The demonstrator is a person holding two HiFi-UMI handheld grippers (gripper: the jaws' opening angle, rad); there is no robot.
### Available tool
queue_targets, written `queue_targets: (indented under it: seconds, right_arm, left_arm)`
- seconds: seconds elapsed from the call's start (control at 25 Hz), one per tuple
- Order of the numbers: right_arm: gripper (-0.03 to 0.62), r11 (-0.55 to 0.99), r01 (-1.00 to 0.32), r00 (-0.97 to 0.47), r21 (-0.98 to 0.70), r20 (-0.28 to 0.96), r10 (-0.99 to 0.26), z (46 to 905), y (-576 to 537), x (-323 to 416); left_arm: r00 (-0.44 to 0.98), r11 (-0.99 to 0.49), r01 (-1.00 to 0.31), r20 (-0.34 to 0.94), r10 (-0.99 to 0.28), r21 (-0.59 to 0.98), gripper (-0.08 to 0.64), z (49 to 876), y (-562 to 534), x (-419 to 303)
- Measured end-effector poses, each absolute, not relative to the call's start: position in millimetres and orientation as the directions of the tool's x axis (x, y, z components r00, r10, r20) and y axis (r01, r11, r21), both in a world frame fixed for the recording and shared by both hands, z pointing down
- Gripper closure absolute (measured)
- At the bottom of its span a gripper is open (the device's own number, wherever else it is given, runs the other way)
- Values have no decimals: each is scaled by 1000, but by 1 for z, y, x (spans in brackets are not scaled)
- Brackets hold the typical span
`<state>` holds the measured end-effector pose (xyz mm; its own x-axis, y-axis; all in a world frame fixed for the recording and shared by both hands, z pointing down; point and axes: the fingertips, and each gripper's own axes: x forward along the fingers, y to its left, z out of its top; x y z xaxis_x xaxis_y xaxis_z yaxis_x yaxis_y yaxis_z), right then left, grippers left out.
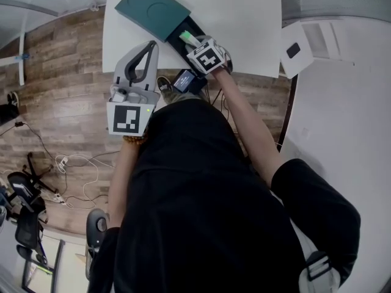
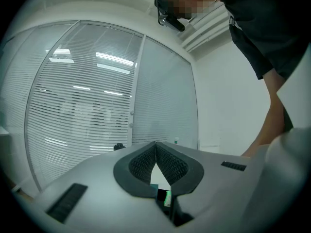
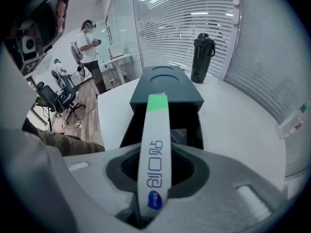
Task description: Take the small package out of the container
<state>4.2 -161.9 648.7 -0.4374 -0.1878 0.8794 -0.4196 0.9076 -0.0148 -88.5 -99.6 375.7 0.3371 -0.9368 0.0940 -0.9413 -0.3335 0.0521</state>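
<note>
Small package (image 3: 154,154), a narrow white strip with blue print and a green end, is clamped between the pads of the right gripper (image 3: 156,168). It sticks out forward over the open black part of the container (image 3: 187,125). The right gripper view shows this grip plainly. It also shows a dark bottle (image 3: 201,57) farther back on the white table (image 3: 238,120) and a person (image 3: 89,45) standing across the room.

The head view shows only the package's green tip (image 1: 187,38) ahead of the right gripper (image 1: 194,43). That view adds the layout: the container (image 1: 153,8) lies slantwise on the table (image 1: 244,17), its dark green lid pushed back from the black tray. The left gripper (image 1: 146,50) is held beside the table's near edge, well apart from the container.

The left gripper view shows its own jaws touching at the tips with nothing between them (image 2: 155,147). Beyond them are window blinds (image 2: 87,106).
</note>
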Motion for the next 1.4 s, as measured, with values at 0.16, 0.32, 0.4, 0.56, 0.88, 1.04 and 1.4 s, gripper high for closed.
queue_targets:
  seconds: [0.16,0.32,0.4,0.56,0.88,1.04,1.4]
  right_arm:
    - [499,895,-446,-448,-12,868,-212,643,-166,2]
    - [499,886,-464,-459,-8,858,-233,642,-167,3]
    - [499,881,-473,-468,-4,849,-247,641,-169,2]
    - [499,868,-496,-467,-33,853,-234,641,-163,5]
    - [499,867,-498,-472,-9,842,-262,632,-167,16]
    - [499,870,-494,-479,4,834,-276,628,-170,17]
    - [499,867,-497,-488,18,821,-297,613,-169,15]
  left_arm:
    - [357,-354,-934,101,-929,48,560,376,-102,-84]
    - [360,-359,-933,103,-927,35,560,374,-99,-84]
    - [360,-358,-933,104,-927,32,560,373,-98,-86]
    - [365,-365,-931,105,-925,26,560,374,-97,-83]
    - [388,-389,-921,94,-917,18,560,372,-103,-71]
    - [395,-395,-918,95,-914,14,560,371,-104,-70]
    - [405,-406,-914,92,-910,8,560,368,-105,-65]
